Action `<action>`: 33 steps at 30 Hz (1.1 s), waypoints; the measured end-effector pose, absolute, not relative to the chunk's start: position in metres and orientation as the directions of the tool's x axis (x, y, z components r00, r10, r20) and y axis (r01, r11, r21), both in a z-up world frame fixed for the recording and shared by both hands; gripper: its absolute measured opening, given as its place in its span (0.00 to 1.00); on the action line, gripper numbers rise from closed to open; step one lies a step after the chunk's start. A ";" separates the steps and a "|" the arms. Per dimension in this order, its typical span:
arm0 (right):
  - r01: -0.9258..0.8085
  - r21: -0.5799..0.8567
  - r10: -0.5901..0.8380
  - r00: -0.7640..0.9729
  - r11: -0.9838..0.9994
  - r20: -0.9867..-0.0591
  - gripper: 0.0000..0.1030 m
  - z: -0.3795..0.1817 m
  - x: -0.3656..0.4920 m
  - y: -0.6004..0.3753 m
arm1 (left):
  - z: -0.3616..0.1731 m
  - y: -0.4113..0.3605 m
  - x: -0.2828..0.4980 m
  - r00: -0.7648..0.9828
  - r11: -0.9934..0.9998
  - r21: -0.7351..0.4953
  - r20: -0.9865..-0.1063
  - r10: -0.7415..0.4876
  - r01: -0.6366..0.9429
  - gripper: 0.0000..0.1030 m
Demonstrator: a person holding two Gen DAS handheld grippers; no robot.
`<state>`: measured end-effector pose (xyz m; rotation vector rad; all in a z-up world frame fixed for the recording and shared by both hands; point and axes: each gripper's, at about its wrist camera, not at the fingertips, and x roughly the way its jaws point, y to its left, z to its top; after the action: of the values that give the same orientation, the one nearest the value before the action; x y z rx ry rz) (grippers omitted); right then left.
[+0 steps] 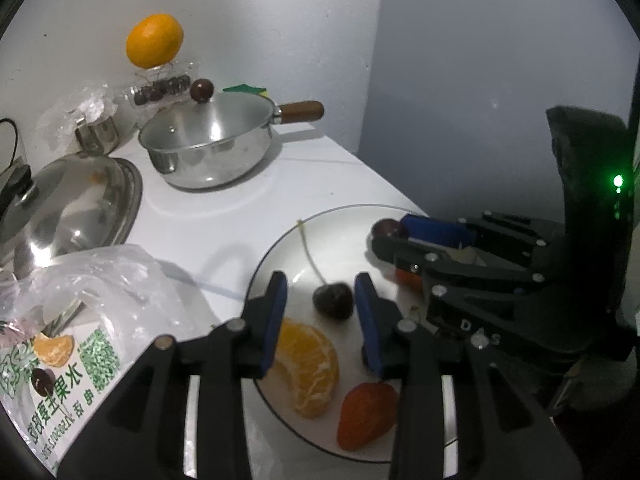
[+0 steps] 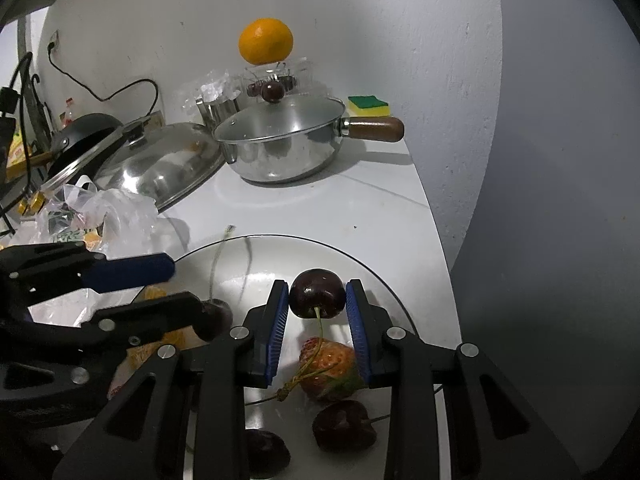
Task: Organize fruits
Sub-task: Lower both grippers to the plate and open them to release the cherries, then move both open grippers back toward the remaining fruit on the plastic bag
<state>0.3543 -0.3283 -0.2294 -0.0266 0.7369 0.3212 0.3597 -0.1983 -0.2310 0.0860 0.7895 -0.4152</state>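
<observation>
Two cherries over the plate (image 2: 384,280): right gripper (image 2: 317,300) clamped on one cherry (image 2: 317,294), left gripper (image 1: 320,300) spread around another cherry (image 1: 333,301) resting there; squeezing harder risks bruising or squirting fruit off.

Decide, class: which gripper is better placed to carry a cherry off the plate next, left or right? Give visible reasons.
Right. The right gripper is already shut on a dark cherry above the plate. The left gripper is open, merely straddling another cherry lying on the plate.
</observation>
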 end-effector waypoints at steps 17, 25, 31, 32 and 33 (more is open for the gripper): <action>-0.274 0.045 0.235 0.716 0.961 -0.658 0.41 -0.212 0.337 -0.318 | -0.209 -0.169 0.337 0.673 0.927 -0.095 -0.661 -0.331 0.363 0.56; -0.290 0.028 0.239 0.725 0.957 -0.646 0.41 -0.198 0.324 -0.299 | -0.199 -0.148 0.324 0.698 0.937 -0.104 -0.641 -0.320 0.334 0.56; -0.303 0.015 0.243 0.731 0.953 -0.637 0.41 -0.189 0.316 -0.284 | -0.190 -0.134 0.313 0.717 0.940 -0.106 -0.621 -0.317 0.324 0.60; -0.307 0.012 0.244 0.733 0.952 -0.635 0.41 -0.187 0.315 -0.281 | -0.189 -0.131 0.311 0.721 0.940 -0.110 -0.615 -0.320 0.323 0.64; -0.308 0.010 0.245 0.735 0.951 -0.633 0.41 -0.186 0.314 -0.278 | -0.188 -0.128 0.309 0.724 0.940 -0.115 -0.610 -0.323 0.322 0.65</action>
<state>0.3141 -0.2783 -0.1855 -0.0978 0.6811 0.3046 0.3087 -0.1278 -0.1881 -0.0007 0.6732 -0.3558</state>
